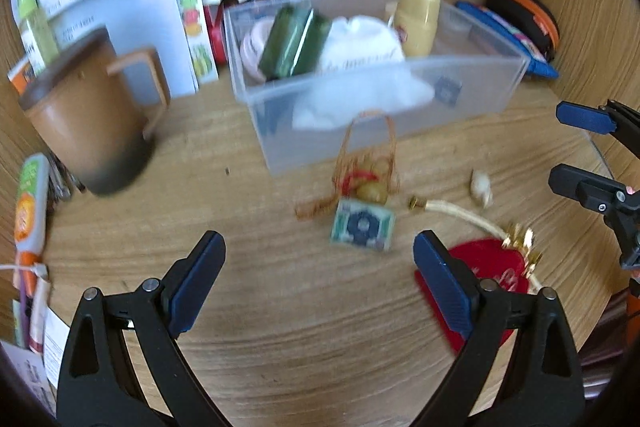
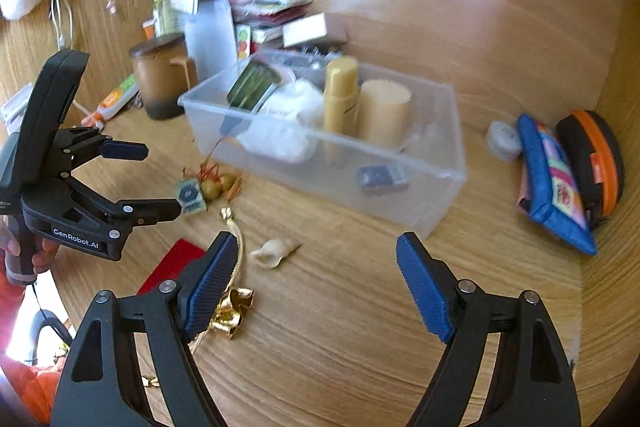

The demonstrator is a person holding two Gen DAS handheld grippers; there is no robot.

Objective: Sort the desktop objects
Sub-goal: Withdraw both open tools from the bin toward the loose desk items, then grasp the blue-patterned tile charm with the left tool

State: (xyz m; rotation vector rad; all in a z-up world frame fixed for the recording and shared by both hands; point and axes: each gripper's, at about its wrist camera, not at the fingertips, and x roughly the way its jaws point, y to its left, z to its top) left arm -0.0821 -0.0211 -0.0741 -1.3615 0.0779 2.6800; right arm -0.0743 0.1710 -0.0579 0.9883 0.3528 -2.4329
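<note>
Left wrist view: left gripper (image 1: 318, 259) spread wide, empty, above the desk (image 1: 260, 307); the small patterned charm (image 1: 362, 225) lies just ahead, near the clear bin (image 1: 460, 87).

Right wrist view: right gripper (image 2: 312, 277) released, empty; seashell (image 2: 276, 251) between its fingers on the wood.

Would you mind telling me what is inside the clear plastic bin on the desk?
The clear bin holds a green tin, white cloth, a yellow bottle, a cream cylinder and a small dark packet. Whatever lies beneath the cloth is hidden.
</note>
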